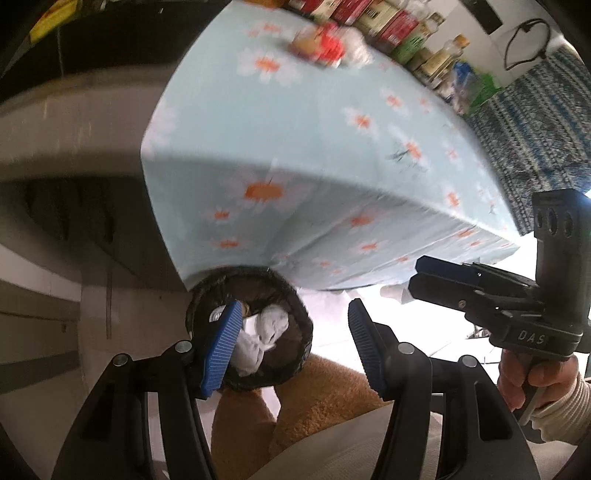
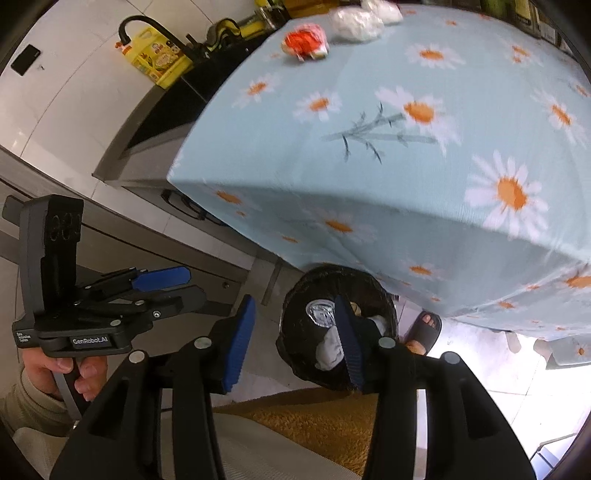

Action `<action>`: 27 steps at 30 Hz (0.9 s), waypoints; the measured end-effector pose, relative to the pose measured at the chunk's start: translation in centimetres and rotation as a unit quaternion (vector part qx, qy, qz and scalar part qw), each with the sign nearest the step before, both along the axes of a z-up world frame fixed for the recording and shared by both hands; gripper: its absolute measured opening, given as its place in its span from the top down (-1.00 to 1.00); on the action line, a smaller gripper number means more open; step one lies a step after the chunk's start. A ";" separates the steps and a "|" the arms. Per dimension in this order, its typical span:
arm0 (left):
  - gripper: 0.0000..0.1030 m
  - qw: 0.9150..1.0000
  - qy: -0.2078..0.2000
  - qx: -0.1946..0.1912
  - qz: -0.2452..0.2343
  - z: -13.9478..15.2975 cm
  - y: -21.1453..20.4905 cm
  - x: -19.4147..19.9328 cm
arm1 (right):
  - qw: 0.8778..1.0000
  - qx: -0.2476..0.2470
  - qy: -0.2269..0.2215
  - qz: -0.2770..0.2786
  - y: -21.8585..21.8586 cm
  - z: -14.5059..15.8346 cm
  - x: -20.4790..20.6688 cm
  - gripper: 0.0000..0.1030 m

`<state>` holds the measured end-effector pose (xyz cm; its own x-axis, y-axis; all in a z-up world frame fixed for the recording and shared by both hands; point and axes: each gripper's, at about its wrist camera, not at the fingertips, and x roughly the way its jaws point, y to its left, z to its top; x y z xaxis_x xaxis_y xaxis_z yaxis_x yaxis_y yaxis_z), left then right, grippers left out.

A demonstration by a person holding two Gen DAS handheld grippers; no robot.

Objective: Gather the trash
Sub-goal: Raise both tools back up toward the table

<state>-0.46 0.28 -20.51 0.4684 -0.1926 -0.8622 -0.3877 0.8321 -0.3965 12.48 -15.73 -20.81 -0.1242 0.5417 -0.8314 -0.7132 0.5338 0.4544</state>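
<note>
A dark woven basket (image 1: 295, 295) (image 2: 332, 275) stands on the floor under the table's near edge. It holds crumpled white tissue (image 1: 273, 326) (image 2: 330, 350) and a foil lid (image 2: 319, 312). On the daisy tablecloth (image 1: 295, 140) (image 2: 369, 177), far back, lie a red wrapper (image 1: 325, 44) (image 2: 304, 42) and white crumpled paper (image 1: 356, 46) (image 2: 354, 22). My left gripper (image 1: 291, 336) (image 2: 186, 284) hangs open and empty above the basket. My right gripper (image 2: 295, 334) (image 1: 419, 277) is open beside it, with nothing between its pads.
Boxes and bottles (image 1: 388, 22) line the table's far edge. A yellow oil bottle (image 2: 159, 55) stands on the counter to the left. A person's sandalled foot (image 2: 424, 328) is beside the basket, and tan fleece legs (image 1: 325, 398) are below me.
</note>
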 end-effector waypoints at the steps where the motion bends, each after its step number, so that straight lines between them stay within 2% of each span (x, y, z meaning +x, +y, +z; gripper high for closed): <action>1: -0.12 1.000 -0.009 0.004 -0.002 0.7 0.0 0.1 | 1.000 0.004 -0.003 -0.002 -0.1 0.4 0.1 0.11; 10: -0.12 0.997 -0.060 0.043 -0.032 6.2 0.1 2.0 | 0.998 0.040 -0.044 -0.030 -0.4 4.7 1.6 0.04; 13: -0.12 0.996 -0.069 0.053 -0.036 7.5 0.1 2.9 | 0.997 0.048 -0.055 -0.040 -0.7 5.8 2.5 -0.06; 23: -0.12 0.994 -0.073 0.074 -0.033 9.1 0.5 6.8 | 0.992 0.067 -0.078 -0.067 -2.2 8.1 6.9 -0.25; 27: -0.12 0.994 -0.069 0.079 -0.013 9.3 1.0 9.1 | 0.991 0.075 -0.080 -0.076 -2.6 8.3 9.6 -0.30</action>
